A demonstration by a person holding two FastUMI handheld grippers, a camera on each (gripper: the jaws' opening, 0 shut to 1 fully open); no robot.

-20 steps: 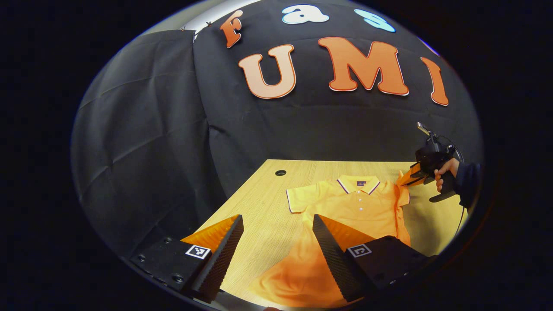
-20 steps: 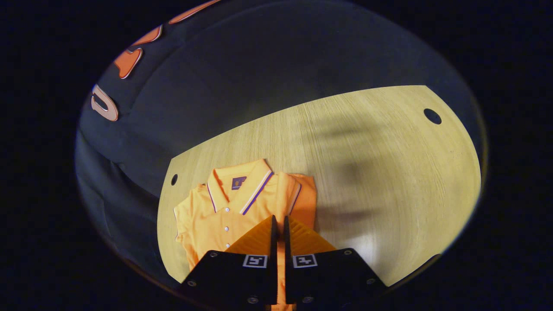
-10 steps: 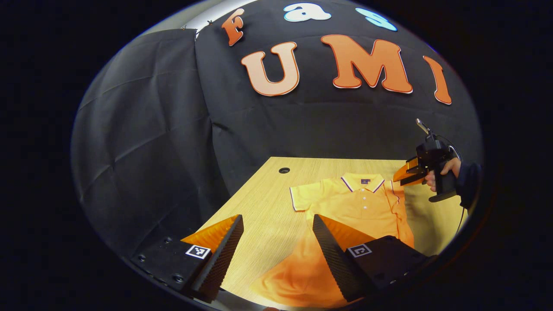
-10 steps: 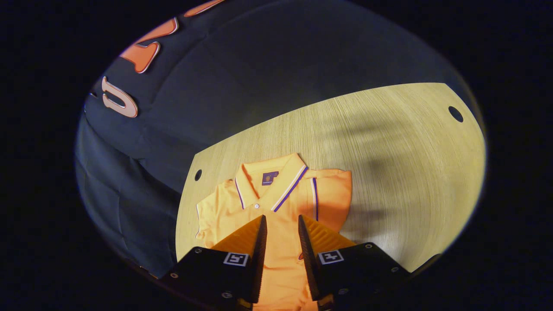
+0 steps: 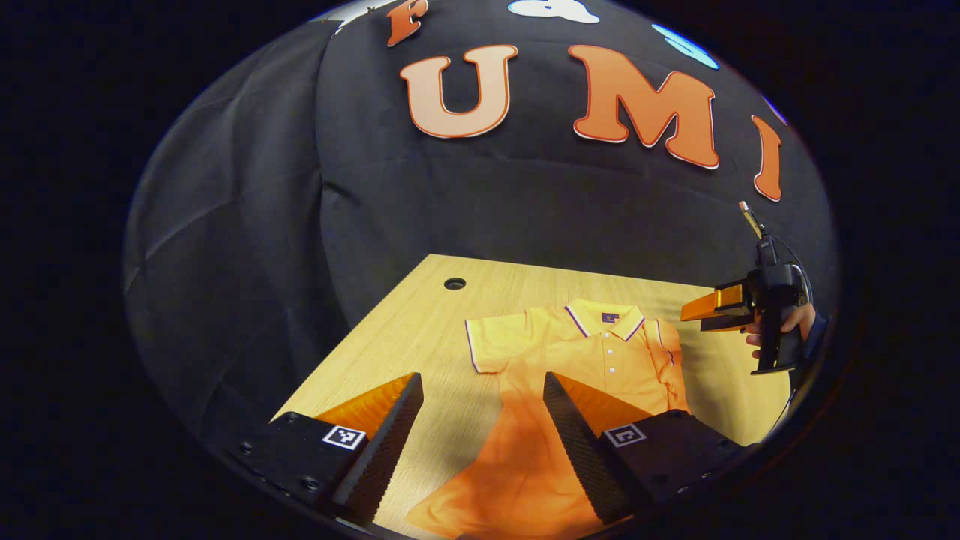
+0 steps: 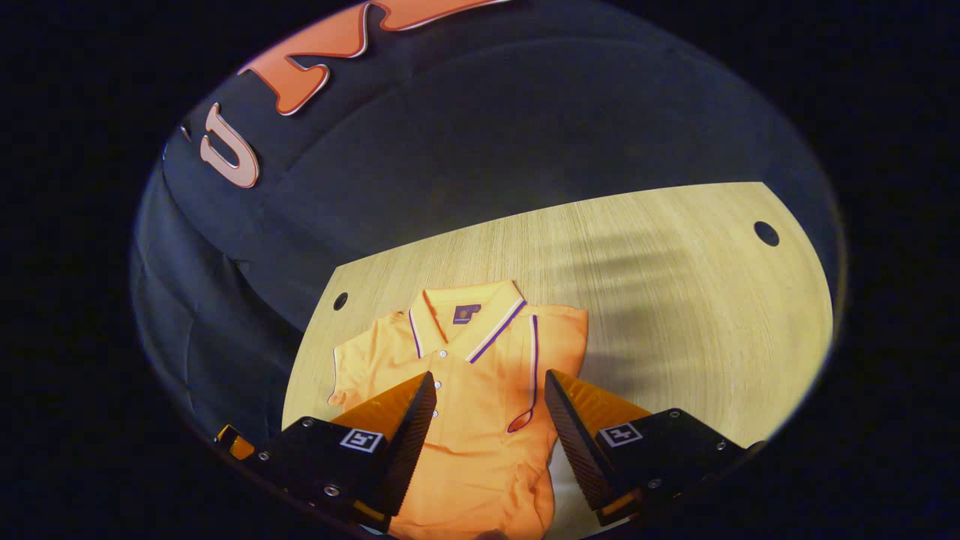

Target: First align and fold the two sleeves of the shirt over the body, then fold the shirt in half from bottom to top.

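Right gripper view: right claw [image 6: 487, 409] agape above shirt [image 6: 465, 390], one sleeve seemingly folded; left claw [image 5: 480, 409] agape.

I find no legible text on any item. The shirt [image 6: 465, 397] carries a small dark label [image 6: 466, 313] inside its collar, too small to read. I also see square black-and-white coded markers [image 6: 361, 439] on the gripper bodies, which bear no characters.
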